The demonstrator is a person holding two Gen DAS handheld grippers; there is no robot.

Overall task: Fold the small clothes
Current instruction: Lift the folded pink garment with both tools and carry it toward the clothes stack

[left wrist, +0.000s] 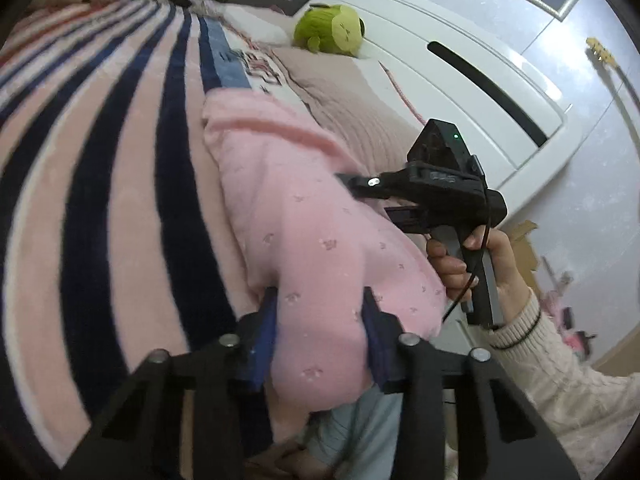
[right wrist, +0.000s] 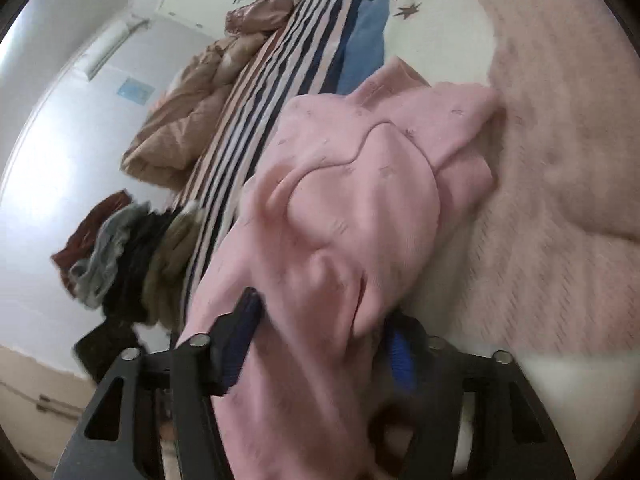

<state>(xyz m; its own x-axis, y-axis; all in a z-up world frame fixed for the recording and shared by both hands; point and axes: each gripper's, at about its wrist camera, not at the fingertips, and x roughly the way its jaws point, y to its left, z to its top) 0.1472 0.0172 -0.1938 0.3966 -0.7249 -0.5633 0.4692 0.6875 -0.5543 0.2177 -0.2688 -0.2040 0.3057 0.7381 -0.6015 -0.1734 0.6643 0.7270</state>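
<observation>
Right now, in the left wrist view, the left gripper (left wrist: 320, 332) is pinching a bunch of the pink top (left wrist: 304, 216) between its two blue fingers (left wrist: 264, 340). Most of the top stretches away ahead of the fingers, lying on the striped blanket (left wrist: 100, 160). Off to the right and ahead, the right gripper (left wrist: 360, 196) pokes its tips into the top's far side, held by a hand (left wrist: 476, 264). A green plush toy (left wrist: 330, 30) sits far ahead.

In the right wrist view, the right gripper (right wrist: 320, 344) is clamped on a thick fold of the same top (right wrist: 352, 184), which spreads ahead onto the pink quilt (right wrist: 560, 160). A pile of clothes (right wrist: 120, 256) sits off to the left.

I think the top is soft, light and floppy. It will sag and bunch, so grabbing edges or corners should work best.
</observation>
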